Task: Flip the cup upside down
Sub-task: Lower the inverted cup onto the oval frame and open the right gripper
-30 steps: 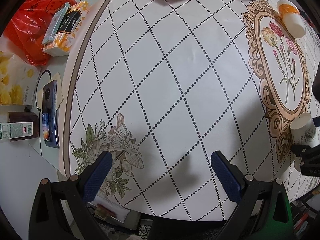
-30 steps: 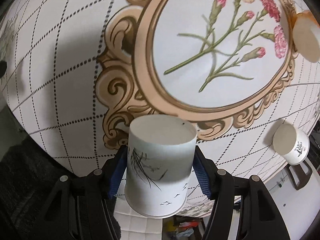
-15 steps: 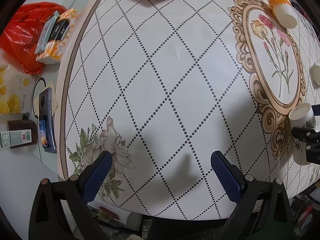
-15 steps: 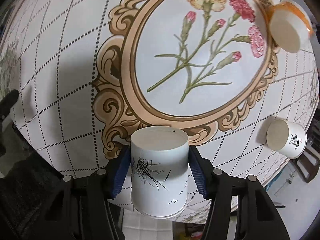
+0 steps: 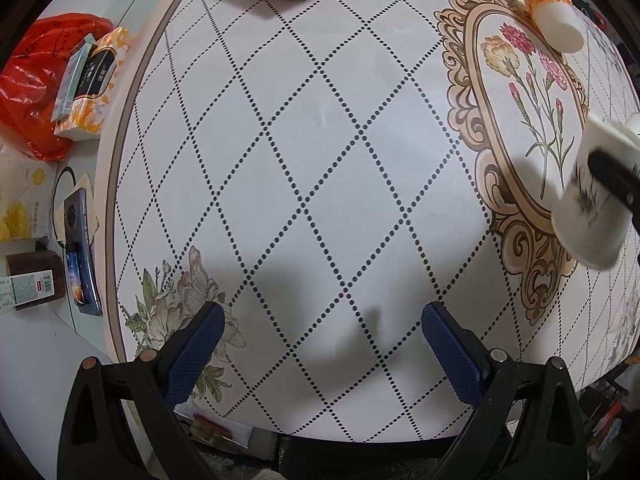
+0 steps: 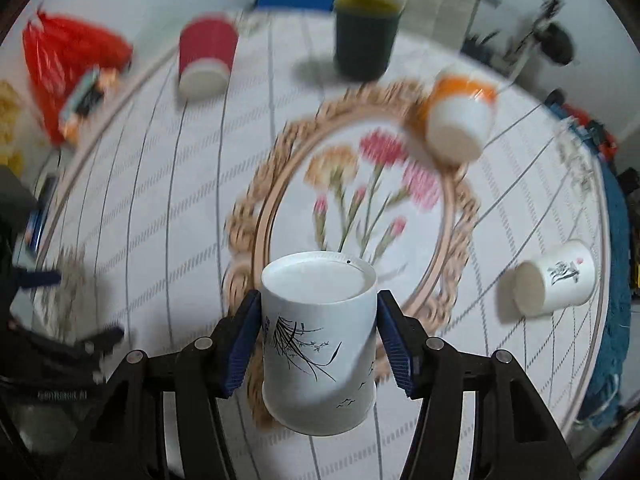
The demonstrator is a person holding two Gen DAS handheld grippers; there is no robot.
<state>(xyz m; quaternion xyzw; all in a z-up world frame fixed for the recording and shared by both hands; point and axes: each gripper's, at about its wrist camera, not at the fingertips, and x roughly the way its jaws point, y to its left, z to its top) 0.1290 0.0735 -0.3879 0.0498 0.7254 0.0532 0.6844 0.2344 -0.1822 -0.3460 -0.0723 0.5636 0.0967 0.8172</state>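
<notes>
My right gripper [image 6: 318, 344] is shut on a white paper cup with an ink-grass print [image 6: 318, 354]. It holds the cup above the table with the flat base facing away from the camera and the rim toward it. The same cup shows blurred at the right edge of the left wrist view [image 5: 592, 196], over the flower medallion [image 5: 532, 120]. My left gripper [image 5: 318, 356] is open and empty, low over the near part of the patterned round table [image 5: 300, 140].
A red cup [image 6: 206, 60], an orange cup [image 6: 460, 120] and a white cup with black writing [image 6: 552, 284] lie on their sides. A dark green cup [image 6: 366, 34] stands at the back. A red bag [image 5: 36, 80], boxes and a phone [image 5: 78, 252] lie left of the table.
My right gripper has tilted up and lifted with the cup, so its view swung from looking down at the table to looking across it. The left gripper shifted slightly.
</notes>
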